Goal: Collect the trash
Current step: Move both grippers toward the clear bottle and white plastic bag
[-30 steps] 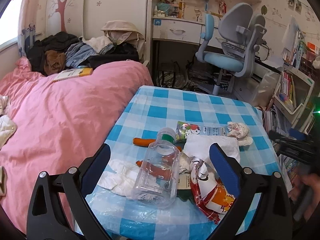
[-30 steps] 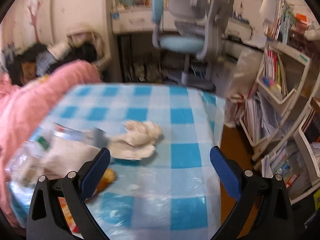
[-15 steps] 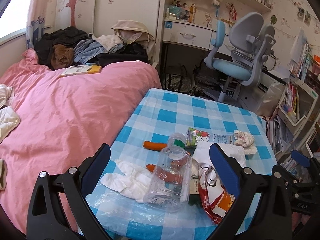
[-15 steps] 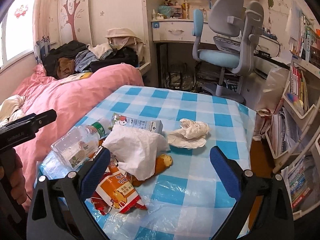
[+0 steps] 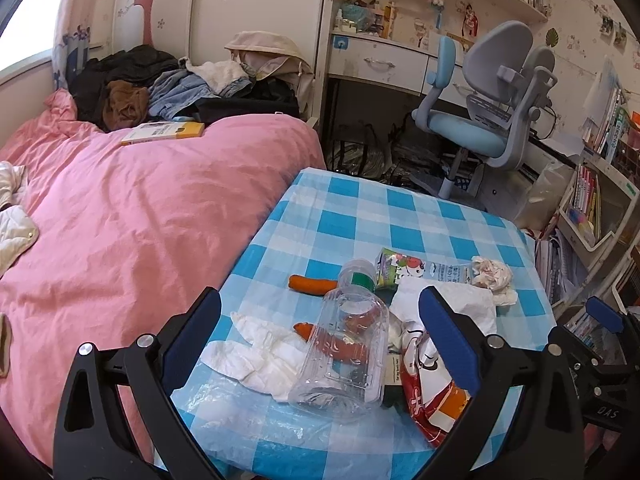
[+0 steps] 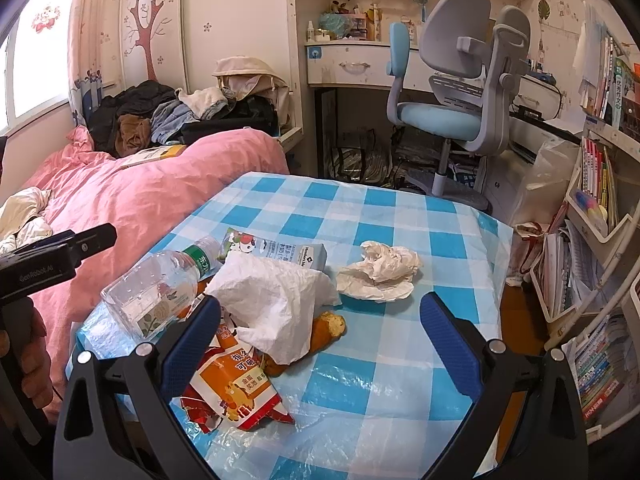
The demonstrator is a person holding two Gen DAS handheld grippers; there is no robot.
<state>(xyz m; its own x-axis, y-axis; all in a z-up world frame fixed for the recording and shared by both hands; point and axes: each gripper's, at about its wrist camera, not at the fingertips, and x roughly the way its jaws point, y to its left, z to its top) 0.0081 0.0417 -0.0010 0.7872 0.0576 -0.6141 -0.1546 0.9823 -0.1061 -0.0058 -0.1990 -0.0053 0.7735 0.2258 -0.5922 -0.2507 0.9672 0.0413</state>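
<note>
The left tongs [image 5: 320,334] are spread wide and hold nothing, hanging low over the near edge of the blue-and-white checked tabletop [image 5: 360,216]. The clear plastic bottle with a green cap [image 5: 348,344] lies between their tips. The right tongs [image 6: 320,334] are also spread and empty, with the red-and-orange snack bag [image 6: 236,384] at 7 o'clock and the crumpled white tissue [image 6: 380,272] at 12 o'clock.

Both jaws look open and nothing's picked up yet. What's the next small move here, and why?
Probably ease the left gripper forward and down onto the clear plastic bottle. The bottle lies on its side between its open jaws, on top of the pile, so it looks free to lift. The right gripper is open too, over the white tissue and snack wrapper.
</note>
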